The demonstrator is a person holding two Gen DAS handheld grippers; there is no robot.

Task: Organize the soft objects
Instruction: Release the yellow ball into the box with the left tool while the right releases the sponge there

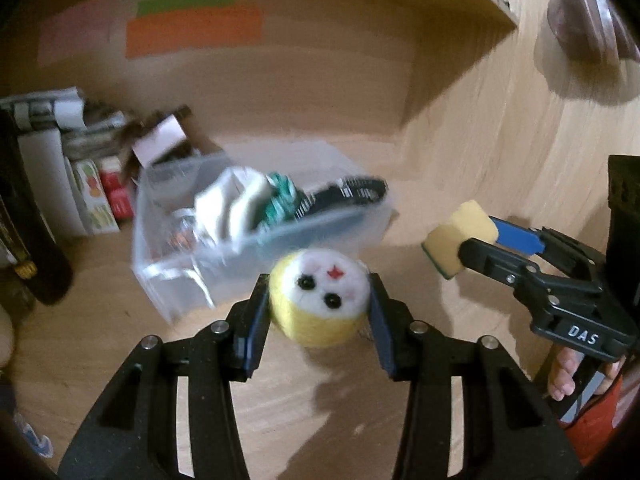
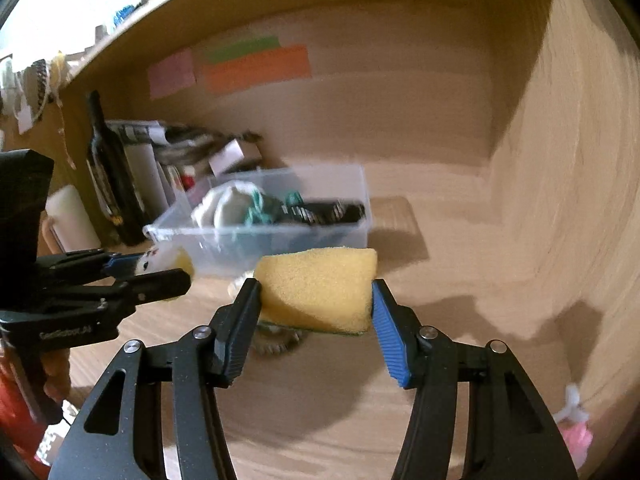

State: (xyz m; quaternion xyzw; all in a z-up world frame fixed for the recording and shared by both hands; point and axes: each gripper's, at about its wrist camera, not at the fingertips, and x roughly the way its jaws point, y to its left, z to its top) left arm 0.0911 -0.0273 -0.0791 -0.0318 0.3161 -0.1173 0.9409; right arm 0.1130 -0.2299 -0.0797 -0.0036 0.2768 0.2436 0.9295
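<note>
My left gripper [image 1: 320,304] is shut on a yellow and white plush toy [image 1: 320,300] with black eyes and a red mark, held above the wooden desk. My right gripper [image 2: 316,292] is shut on a yellow sponge [image 2: 320,288] with a green underside. The sponge [image 1: 460,236] and right gripper [image 1: 476,240] show at the right of the left wrist view. The left gripper [image 2: 160,270] with the plush [image 2: 160,264] shows at the left of the right wrist view. A clear plastic bin [image 1: 168,280] holding soft items stands beyond both grippers, also in the right wrist view [image 2: 360,188].
Books and boxes [image 1: 96,196] and a dark bottle [image 2: 108,168] stand left of the bin. Wooden walls close the back and right, with coloured notes [image 2: 256,68] on the back wall. A round woven item [image 2: 276,340] lies under the sponge. A pink object [image 2: 576,436] lies at far right.
</note>
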